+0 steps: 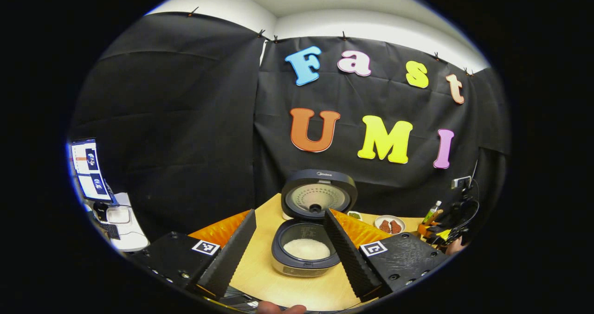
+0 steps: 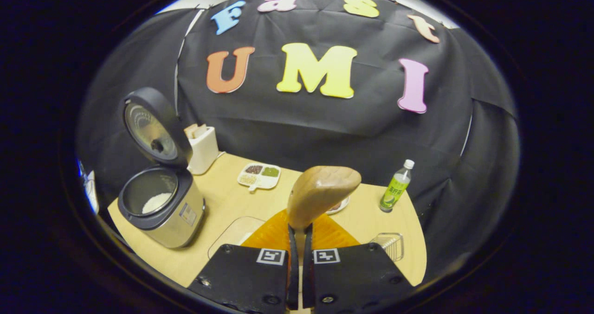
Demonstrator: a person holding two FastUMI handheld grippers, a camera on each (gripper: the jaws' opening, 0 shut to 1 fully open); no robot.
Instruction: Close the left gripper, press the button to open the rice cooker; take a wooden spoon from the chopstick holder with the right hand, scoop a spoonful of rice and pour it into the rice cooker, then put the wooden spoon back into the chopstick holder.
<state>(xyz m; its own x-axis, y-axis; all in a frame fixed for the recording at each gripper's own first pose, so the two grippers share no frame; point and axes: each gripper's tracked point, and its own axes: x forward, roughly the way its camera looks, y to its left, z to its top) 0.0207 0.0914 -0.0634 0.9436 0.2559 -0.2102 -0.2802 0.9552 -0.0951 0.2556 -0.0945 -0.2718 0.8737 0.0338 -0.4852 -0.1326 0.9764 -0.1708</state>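
The rice cooker (image 1: 304, 258) stands on the wooden table with its lid (image 1: 319, 194) raised and white rice (image 1: 306, 248) in its pot. My left gripper (image 1: 290, 214) is open, its fingers spread either side of the cooker and short of it. My right gripper (image 2: 297, 230) is shut on the handle of the wooden spoon (image 2: 322, 189), whose bowl stands up above the table. I cannot tell whether the spoon carries rice. In the right gripper view the rice cooker (image 2: 160, 207) sits far left, with the white chopstick holder (image 2: 203, 149) just behind it.
A divided tray of grains (image 2: 259, 175), a green bottle (image 2: 395, 186), a small plate (image 2: 339, 206), a clear lidded box (image 2: 234, 233) and a clear basket (image 2: 389, 245) share the table. A plate of brown food (image 1: 390, 224) lies right of the cooker. A monitor (image 1: 90, 170) stands far left.
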